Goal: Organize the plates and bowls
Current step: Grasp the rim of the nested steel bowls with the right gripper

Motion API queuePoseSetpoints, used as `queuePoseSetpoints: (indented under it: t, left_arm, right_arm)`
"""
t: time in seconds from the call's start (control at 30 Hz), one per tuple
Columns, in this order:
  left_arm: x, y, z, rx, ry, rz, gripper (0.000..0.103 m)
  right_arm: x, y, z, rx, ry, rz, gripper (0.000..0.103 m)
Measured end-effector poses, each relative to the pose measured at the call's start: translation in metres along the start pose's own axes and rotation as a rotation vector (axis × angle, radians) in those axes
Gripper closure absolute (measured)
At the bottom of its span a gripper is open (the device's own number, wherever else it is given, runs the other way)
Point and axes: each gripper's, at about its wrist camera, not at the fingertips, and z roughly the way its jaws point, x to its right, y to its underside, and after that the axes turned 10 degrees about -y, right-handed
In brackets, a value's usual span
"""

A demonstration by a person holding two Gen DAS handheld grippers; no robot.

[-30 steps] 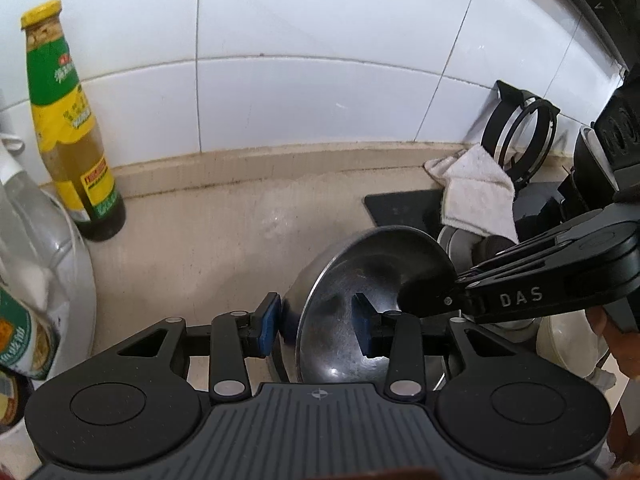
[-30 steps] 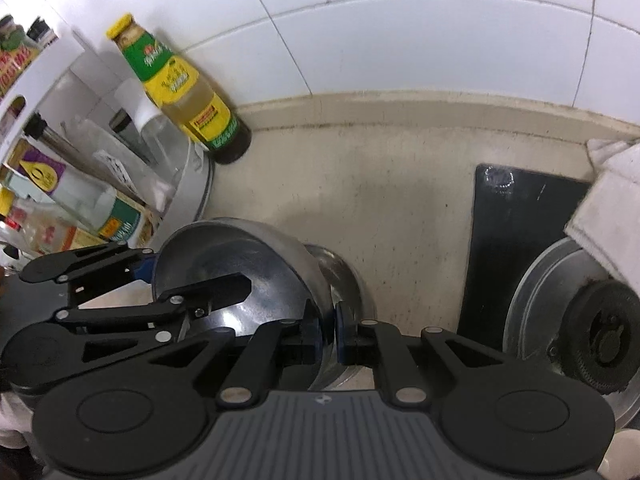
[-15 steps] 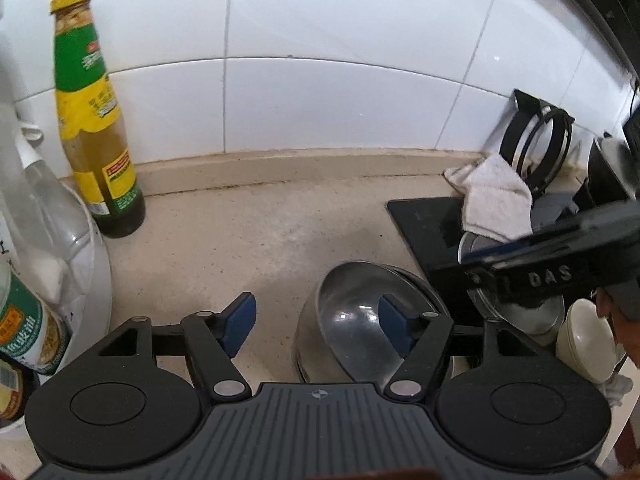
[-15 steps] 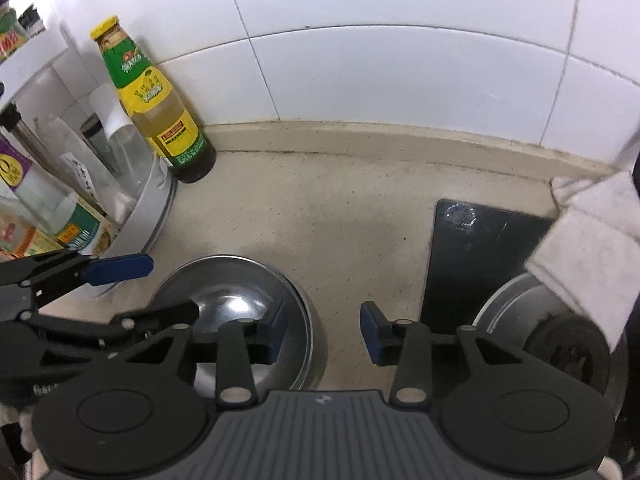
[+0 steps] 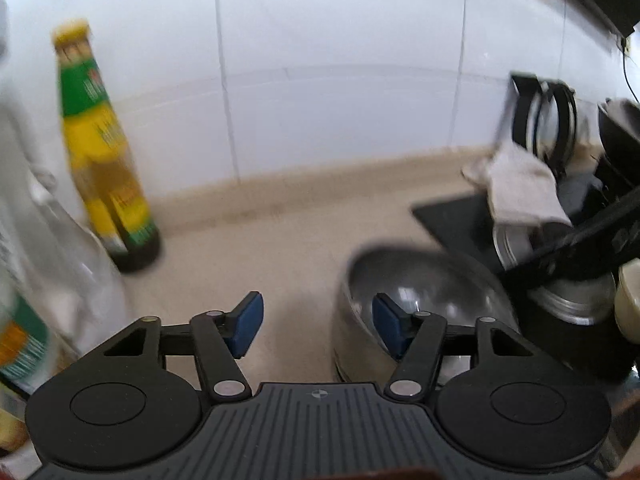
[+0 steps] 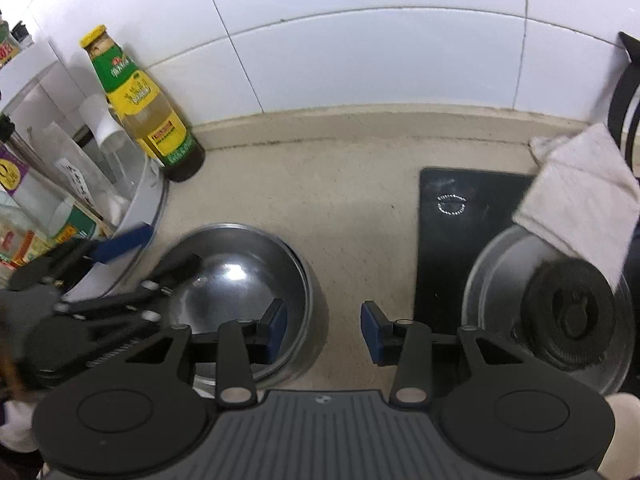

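Observation:
A stack of steel bowls rests on the beige counter; it also shows in the left wrist view. My left gripper is open and empty, its right finger over the bowls' left rim. My right gripper is open and empty, its left finger over the bowls' right rim. The left gripper also shows in the right wrist view, blurred, at the bowls' left side.
A green and yellow sauce bottle stands by the tiled wall. A round rack of bottles is at the left. A black stove top with a burner and a white cloth is at the right. A cream bowl sits at the far right.
Both grippers have opened and let go of the steel bowl, which now sits in the stack. Both have drawn back and up from it. The left view is blurred by motion.

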Motion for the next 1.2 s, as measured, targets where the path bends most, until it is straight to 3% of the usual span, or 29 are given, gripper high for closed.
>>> queuePoseSetpoints:
  t: [0.13,0.37,0.67,1.2]
  left_arm:
    - [-0.004,0.006,0.005,-0.012,0.067,-0.03,0.043]
    - [-0.015,-0.015,-0.026,0.09,0.123,-0.025,0.019]
    - [-0.01,-0.011,-0.041,0.116,0.12,0.092,0.015]
    - [-0.009,0.003,-0.05,0.102,0.163,0.184,0.008]
  right_arm:
    - [0.0,0.008,-0.004,0.019,0.021,0.046,0.064]
    - [-0.007,0.014,-0.008,0.065,0.049,0.065,0.064]
    - [-0.024,0.021,-0.012,0.104,0.054,0.044,0.064]
    - [-0.055,0.024,-0.009,0.108,0.045,0.019,0.062]
